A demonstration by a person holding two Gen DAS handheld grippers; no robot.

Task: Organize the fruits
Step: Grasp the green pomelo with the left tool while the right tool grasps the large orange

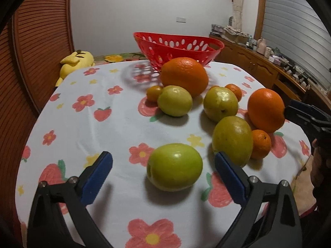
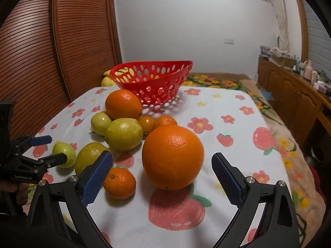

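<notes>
A red perforated basket stands empty at the far end of the flowered tablecloth. In front of it lie two large oranges, several green fruits and small mandarins. My left gripper is open, with the nearest green fruit between its blue pads, untouched. My right gripper is open too. The big orange sits between its fingers with gaps on both sides. A mandarin lies just beside its left pad. The other large orange rests by the basket.
A yellow plush toy lies off the table's far left corner. A louvred wooden door runs along the left. A cluttered wooden sideboard lines the right wall. A flowered blanket lies to the right of the table.
</notes>
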